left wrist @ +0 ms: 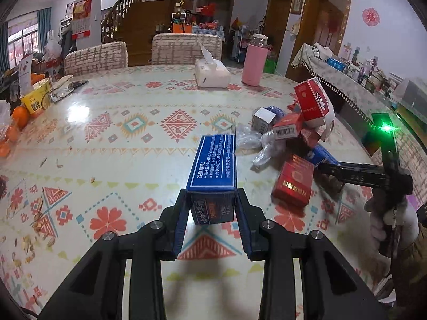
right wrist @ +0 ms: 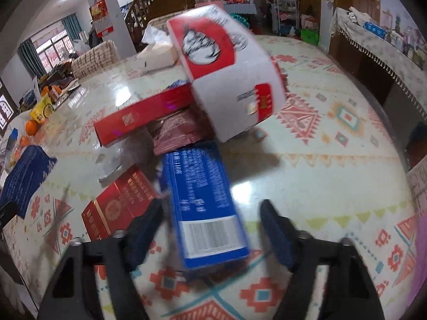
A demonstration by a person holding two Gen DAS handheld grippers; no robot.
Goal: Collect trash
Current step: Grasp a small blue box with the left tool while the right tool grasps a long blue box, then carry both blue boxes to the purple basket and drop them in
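My left gripper (left wrist: pixel 212 192) is shut on the near end of a long blue box (left wrist: pixel 214 160), held just above the patterned table (left wrist: pixel 120 165). That box also shows at the left edge of the right wrist view (right wrist: pixel 24 176). To its right lies a trash pile: a red pack (left wrist: pixel 292 184), a red-and-white carton (left wrist: pixel 313 101), small boxes and clear plastic wrap (left wrist: pixel 256 144). My right gripper (right wrist: pixel 212 205) straddles a second blue box (right wrist: pixel 202 194) at the pile's near side. A gap shows between this box and the right finger (right wrist: pixel 275 229). A gloved hand (left wrist: pixel 387 226) holds that gripper.
A white tissue box (left wrist: pixel 212 73) and a pink bottle (left wrist: pixel 253 61) stand at the far side of the table. Oranges (left wrist: pixel 20 116) and a yellow carton (left wrist: pixel 36 100) sit at the left edge, with seed shells (left wrist: pixel 40 213) scattered nearer. Two chairs stand behind.
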